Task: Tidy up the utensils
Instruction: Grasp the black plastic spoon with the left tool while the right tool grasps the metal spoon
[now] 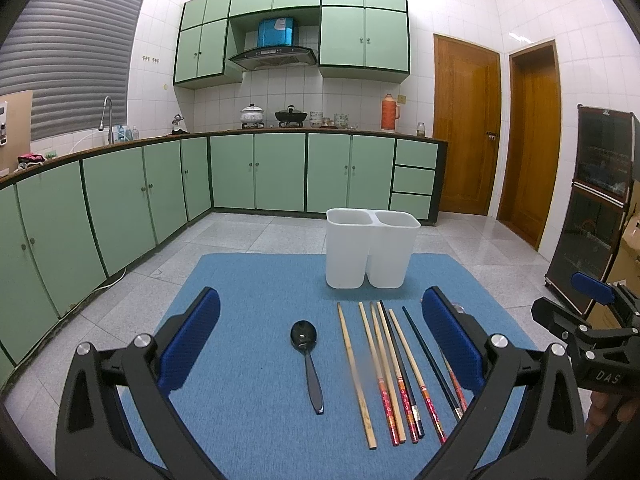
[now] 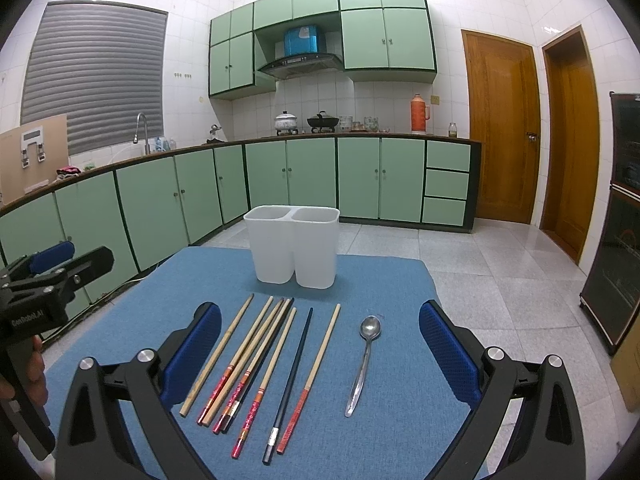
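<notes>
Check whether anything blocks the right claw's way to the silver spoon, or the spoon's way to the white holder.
Nothing visible does. The open right claw hovers over the silver spoon, and only bare blue mat separates it from the white holder.

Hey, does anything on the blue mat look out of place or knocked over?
Nothing stands out. The white two-compartment holder stands upright, and the chopsticks, black spoon and metal spoon lie flat in a row on the blue mat.

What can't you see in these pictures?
- Inside the white holder: both views see only its rim, so its bottom stays hidden.
- Metal spoon: in the left view, the finger pad hides it.
- Black spoon: outside the right view.
</notes>
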`<action>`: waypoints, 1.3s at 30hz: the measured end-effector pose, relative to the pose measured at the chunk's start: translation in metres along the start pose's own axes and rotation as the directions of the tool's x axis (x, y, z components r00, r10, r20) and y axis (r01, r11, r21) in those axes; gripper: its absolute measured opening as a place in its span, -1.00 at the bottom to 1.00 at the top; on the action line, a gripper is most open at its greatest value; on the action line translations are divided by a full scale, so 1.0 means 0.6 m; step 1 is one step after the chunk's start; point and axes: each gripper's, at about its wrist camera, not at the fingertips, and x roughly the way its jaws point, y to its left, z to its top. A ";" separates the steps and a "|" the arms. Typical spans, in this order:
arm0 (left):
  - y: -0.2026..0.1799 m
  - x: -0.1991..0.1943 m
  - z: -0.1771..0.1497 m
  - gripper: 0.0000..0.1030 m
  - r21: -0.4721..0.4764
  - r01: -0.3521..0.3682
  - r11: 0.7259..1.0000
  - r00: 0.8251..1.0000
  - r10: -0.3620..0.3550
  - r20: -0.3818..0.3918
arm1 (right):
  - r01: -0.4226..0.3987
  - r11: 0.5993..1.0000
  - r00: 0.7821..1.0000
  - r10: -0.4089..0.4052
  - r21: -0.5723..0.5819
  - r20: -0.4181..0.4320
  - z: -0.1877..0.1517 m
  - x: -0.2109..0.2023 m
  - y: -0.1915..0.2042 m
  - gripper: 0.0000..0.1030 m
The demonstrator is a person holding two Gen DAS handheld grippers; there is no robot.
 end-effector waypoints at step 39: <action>0.039 0.355 -0.061 0.44 -0.061 -0.035 0.998 0.795 -0.009 -0.607 | 0.028 0.985 0.824 0.073 0.170 -0.561 -0.027 0.346 -0.129 -0.09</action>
